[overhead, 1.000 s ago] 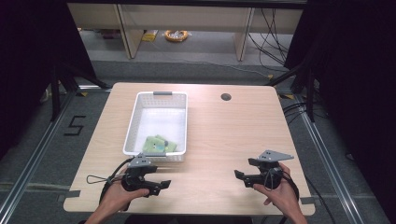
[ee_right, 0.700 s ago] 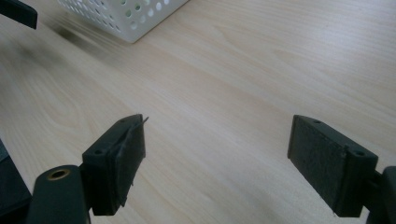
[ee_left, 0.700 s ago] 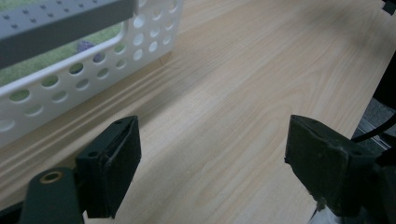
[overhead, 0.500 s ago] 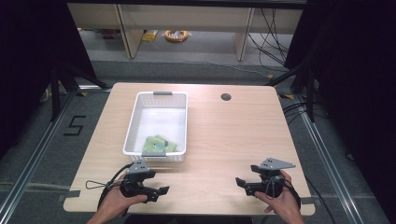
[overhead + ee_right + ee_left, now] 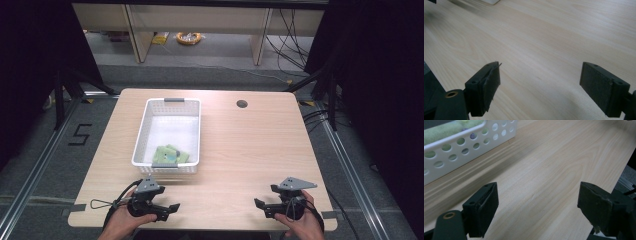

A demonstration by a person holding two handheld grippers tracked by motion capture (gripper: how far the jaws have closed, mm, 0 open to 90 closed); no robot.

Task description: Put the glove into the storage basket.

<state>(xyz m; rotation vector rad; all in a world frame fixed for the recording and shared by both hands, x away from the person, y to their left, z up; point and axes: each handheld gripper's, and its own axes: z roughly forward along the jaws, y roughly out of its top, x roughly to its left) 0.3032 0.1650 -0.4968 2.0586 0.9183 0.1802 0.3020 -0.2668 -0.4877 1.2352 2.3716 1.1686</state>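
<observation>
A white perforated basket (image 5: 141, 135) stands on the left half of the wooden table (image 5: 250, 150), with green sponge-like pieces (image 5: 170, 155) at its near end. My left gripper (image 5: 172, 209) rests low near the front edge, just in front of the basket, pointing right. Its jaws stand open over bare wood (image 5: 537, 197), with the basket wall (image 5: 461, 147) to the left. My right gripper (image 5: 260, 206) sits at the front right, pointing left. Its jaws have just been opening and stand wide (image 5: 540, 75), with nothing between them.
A round cable hole (image 5: 242, 104) lies at the table's far right. The near table edge runs just under both hands. Black curtains flank the table, and a shelf frame with a yellow cable coil (image 5: 189, 37) stands beyond.
The right hand has drawn back toward the near edge and sunk closer to the tabletop. The left hand has barely shifted.
</observation>
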